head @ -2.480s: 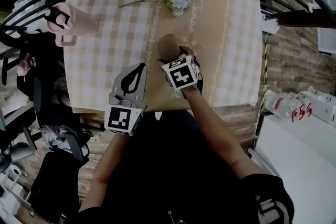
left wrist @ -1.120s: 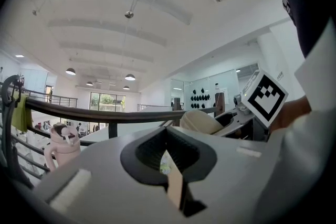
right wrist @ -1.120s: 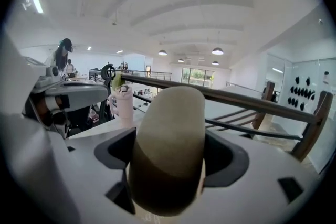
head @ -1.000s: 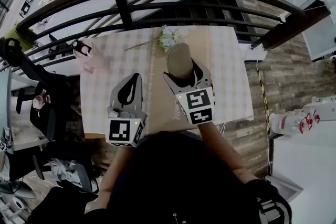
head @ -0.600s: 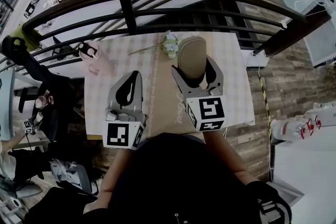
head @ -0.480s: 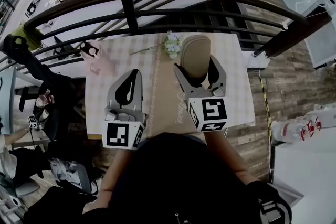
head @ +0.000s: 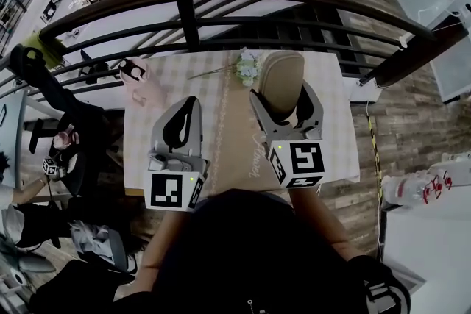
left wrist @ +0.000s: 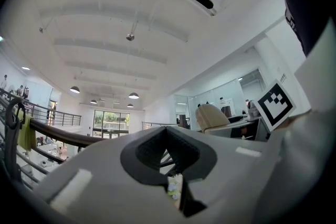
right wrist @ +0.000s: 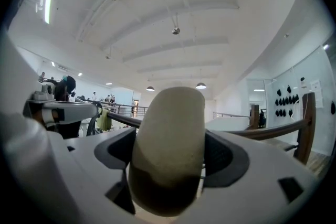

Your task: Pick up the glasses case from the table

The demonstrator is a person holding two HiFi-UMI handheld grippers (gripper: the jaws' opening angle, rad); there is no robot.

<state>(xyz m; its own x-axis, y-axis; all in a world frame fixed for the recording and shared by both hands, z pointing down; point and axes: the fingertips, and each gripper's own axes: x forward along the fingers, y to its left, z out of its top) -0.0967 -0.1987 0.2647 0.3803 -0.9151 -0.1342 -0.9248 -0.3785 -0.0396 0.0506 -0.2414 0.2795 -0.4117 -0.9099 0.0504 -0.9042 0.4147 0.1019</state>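
Above the tabletop, and the case is up! It sits clamped between the two jaws of the right tongs, one jaw pressed to each long side. Its long axis runs straight along those jaws, pointing away from the person, and its rounded far end pokes out past the tips. The right gripper view shows only ceiling and railing behind the case, no cloth, so I judge it well clear of the surface, and the pick-up looks as good as done.

Left of the case, the left tongs hang with jaws brought together and nothing between them. They are apart from the case and play no part in the grip. The right hand is plainly the one that matters from here.

Just left of the case's far end lies a sprig of flowers.

As for writing: curly script runs along the tan strip below the case, too small to read. No brand shows on the case. The cubes carry only square markers.
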